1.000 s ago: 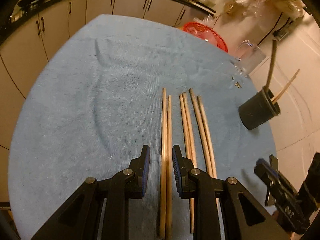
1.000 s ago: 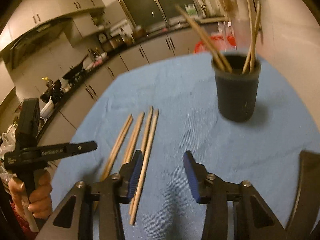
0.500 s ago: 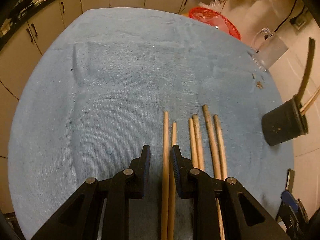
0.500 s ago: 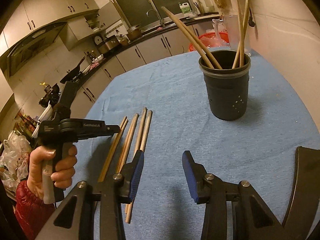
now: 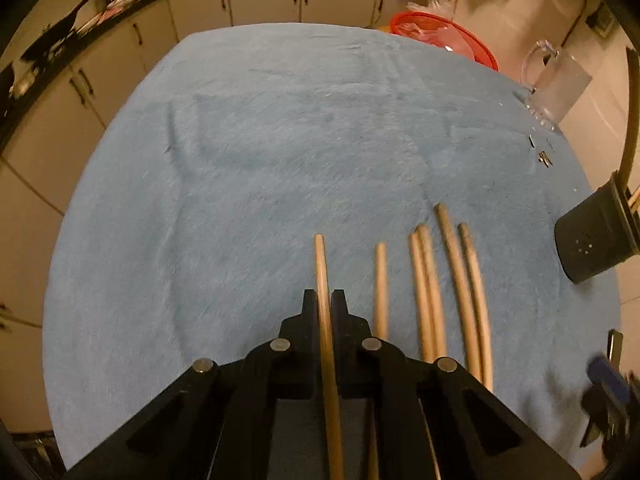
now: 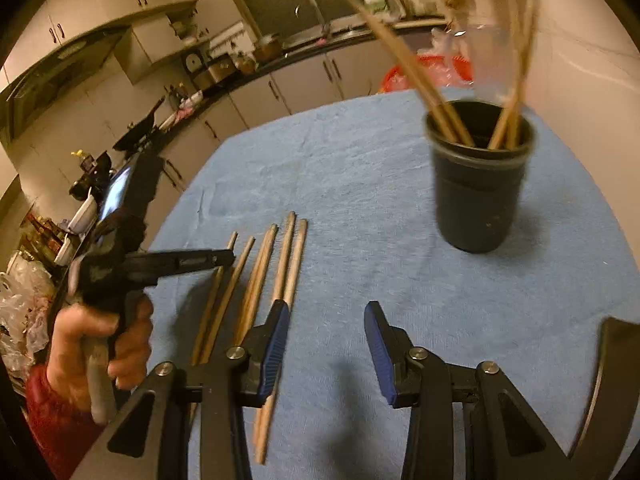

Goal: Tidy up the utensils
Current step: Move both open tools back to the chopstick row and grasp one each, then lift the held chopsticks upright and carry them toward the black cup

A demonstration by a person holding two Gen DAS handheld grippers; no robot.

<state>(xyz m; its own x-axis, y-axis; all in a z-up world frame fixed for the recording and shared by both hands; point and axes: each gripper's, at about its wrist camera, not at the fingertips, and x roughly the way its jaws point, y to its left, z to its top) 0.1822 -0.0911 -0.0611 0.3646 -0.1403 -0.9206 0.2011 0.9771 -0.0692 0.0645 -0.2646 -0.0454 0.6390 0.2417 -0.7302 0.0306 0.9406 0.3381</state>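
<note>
My left gripper [image 5: 324, 300] is shut on one wooden chopstick [image 5: 322, 264], which runs forward between the jaws just above the blue towel. Several more chopsticks [image 5: 430, 280] lie in a row to its right. The black utensil cup [image 5: 596, 236] stands at the far right. In the right wrist view my right gripper [image 6: 326, 320] is open and empty above the towel, right of the chopstick row [image 6: 280, 268]. The cup [image 6: 478, 184] holds several chopsticks. My left gripper [image 6: 224, 258] shows there, hand-held over the row's left side.
A blue towel [image 5: 240, 160] covers the round table. A red basket [image 5: 444, 36] and a clear glass jug [image 5: 556, 84] stand at the far right edge. Small metal bits [image 5: 542, 156] lie near the jug. Kitchen cabinets [image 6: 304, 80] lie beyond the table.
My left gripper has closed on the leftmost chopstick and pulled it away from its neighbour. My right gripper stays open and has moved slightly.
</note>
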